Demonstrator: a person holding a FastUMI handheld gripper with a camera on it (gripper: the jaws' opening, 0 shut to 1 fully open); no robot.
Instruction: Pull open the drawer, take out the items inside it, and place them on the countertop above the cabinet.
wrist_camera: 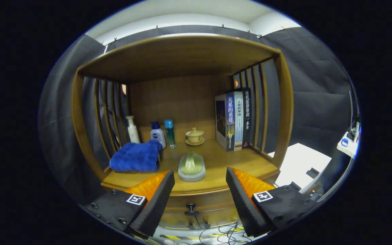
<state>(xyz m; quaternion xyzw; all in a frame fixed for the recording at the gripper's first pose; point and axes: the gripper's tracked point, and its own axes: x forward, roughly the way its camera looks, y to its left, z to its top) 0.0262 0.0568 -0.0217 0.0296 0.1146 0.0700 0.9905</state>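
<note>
Wooden drawer (191,207) sits shut just below and between our gripper (200,190) fingers, which are spread wide and holding nothing. We'd pinch its small dark knob (191,208); looks stiff, maybe slippery, probably slides easily.

Wooden drawer (196,204) with dark round knob (191,207), closed, directly beneath the cabinet's wooden countertop (216,160).

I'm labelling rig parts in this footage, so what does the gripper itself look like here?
The gripper has two wedge-shaped fingers faced with black textured foam pads, orange ribbed plastic behind them. Each sits on a black bolted base bearing a small white square fiducial marker.
</note>
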